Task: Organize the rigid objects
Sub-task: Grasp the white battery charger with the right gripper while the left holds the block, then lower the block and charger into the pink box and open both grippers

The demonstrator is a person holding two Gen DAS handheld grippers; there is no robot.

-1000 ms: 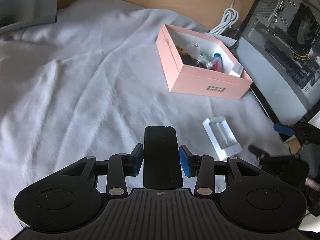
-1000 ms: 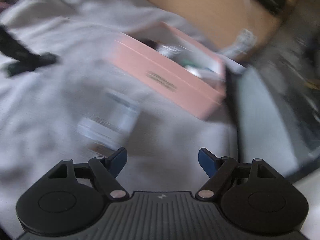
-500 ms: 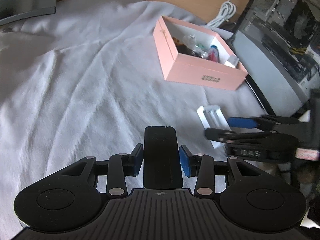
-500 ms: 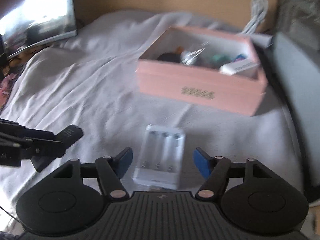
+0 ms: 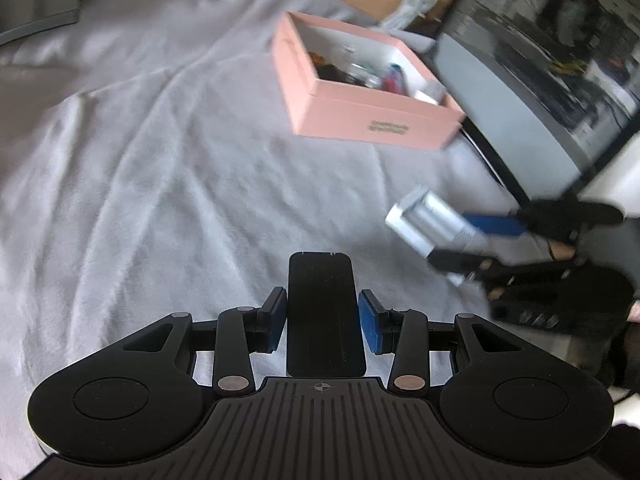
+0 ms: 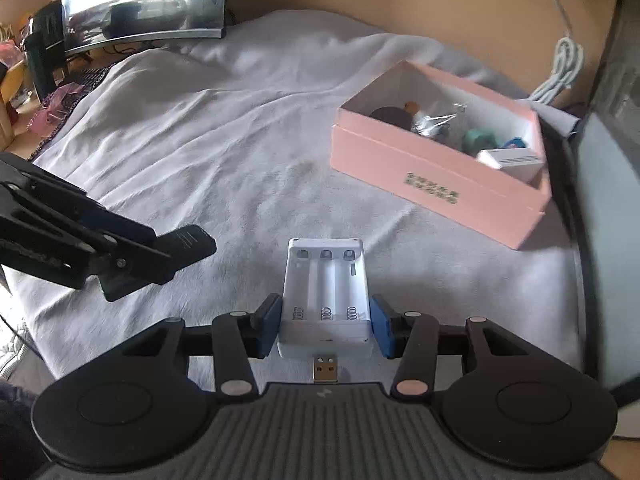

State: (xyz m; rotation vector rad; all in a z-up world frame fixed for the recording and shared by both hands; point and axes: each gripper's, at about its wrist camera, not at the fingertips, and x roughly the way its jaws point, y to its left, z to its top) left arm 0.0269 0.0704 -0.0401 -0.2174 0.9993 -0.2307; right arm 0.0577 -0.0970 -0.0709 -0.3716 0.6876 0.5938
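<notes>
My right hand-held gripper (image 6: 325,326) now pinches the battery charger (image 6: 326,300), lifted since; left hand-held gripper (image 5: 322,320) keeps clamping a black slab (image 5: 324,312); box contents (image 5: 360,72) blurry.

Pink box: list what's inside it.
Inside the pink box: a dark round item, crinkly clear wrapping, a teal piece, a white carton. Anything beneath them is covered.

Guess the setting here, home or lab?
Likely a home desk: a curved monitor at the back, an open PC case alongside, and a white sheet spread over the work surface.
</notes>
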